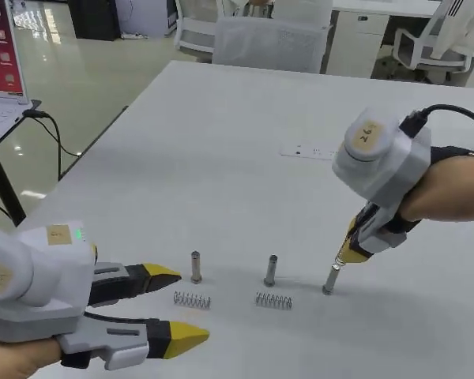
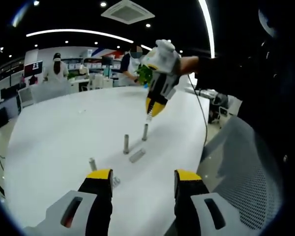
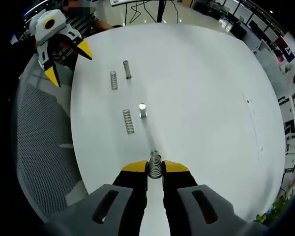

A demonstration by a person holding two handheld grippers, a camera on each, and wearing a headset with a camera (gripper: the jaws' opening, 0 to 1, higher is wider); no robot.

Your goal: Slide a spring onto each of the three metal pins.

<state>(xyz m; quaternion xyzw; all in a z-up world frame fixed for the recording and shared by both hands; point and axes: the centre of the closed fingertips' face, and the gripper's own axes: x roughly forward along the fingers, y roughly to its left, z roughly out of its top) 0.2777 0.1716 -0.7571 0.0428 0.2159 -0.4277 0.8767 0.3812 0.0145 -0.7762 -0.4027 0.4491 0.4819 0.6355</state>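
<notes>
Your right gripper (image 3: 155, 172) is pinching a spring (image 3: 156, 166), its long axis pointing straight ahead at the pin (image 1: 330, 281) just beyond the tips. The coils are showing clearly in the right gripper view and blurring in the head view. Your left gripper (image 1: 191, 306) is hovering spread, with two loose springs (image 1: 192, 300) lying flat just ahead.

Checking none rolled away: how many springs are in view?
3 springs: one lying by the left pin, one by the middle pin, one in the right gripper at the right pin.

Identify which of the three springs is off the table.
The spring gripped by the right gripper, at the rightmost pin; the other two springs lie flat on the table.
</notes>
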